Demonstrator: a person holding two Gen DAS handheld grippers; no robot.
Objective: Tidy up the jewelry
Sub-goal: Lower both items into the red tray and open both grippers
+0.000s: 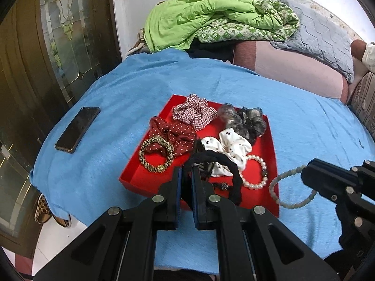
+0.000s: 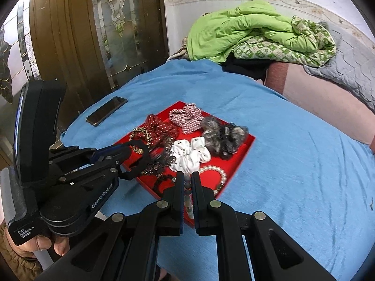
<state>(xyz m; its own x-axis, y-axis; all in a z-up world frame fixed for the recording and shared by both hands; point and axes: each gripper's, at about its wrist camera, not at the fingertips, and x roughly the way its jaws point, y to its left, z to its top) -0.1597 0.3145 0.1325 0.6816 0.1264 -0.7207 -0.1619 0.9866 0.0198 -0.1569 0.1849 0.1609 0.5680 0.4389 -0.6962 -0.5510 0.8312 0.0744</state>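
Two grippers hover over a red tray [image 1: 269, 140] on the blue cloth [image 1: 112, 175]. Far left lies a phone [image 1: 78, 129]. The left gripper [image 1: 186, 178] pinches a black lace headband [image 1: 234, 175] above the tray's near edge. Scrunchies and a pearl bracelet [image 1: 256, 172] lie inside the tray. To the right, the right gripper [image 2: 188, 182] clamps a pale beaded bracelet [image 1: 290, 187] over the tray's near corner.
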